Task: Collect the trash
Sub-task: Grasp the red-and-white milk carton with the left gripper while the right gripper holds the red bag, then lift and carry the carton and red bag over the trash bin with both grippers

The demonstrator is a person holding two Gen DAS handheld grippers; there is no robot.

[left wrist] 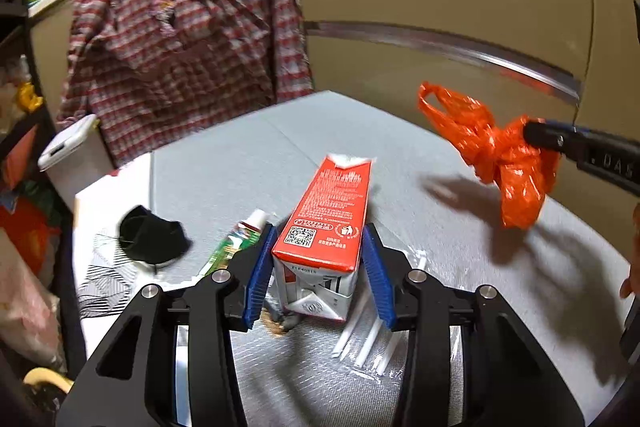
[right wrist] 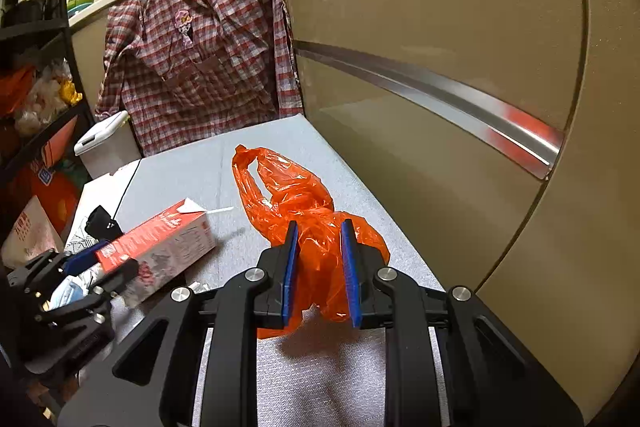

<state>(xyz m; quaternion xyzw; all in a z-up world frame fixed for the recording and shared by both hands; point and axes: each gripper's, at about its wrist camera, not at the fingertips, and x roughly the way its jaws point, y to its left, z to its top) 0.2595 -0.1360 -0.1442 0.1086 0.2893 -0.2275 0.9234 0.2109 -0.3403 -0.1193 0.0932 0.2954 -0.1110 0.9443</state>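
Red milk carton [left wrist: 332, 215], on the grey table [left wrist: 248, 147]: clasped at its base by the left gripper's [left wrist: 320, 267] part-open blue pads, presumably for bagging; right of it, the right gripper [right wrist: 320, 267], nearly closed, pinches the orange plastic bag [right wrist: 296, 203] aloft as receptacle.

The bag [right wrist: 304, 223] is bright orange. The carton [left wrist: 332, 211] is red with white ends. The desk [left wrist: 240, 163] is grey. The shirt [left wrist: 180, 39] has red, white and grey checks. The tube [left wrist: 236, 239] is green and white. The tongs [left wrist: 318, 277] are black with blue pads [left wrist: 260, 275].
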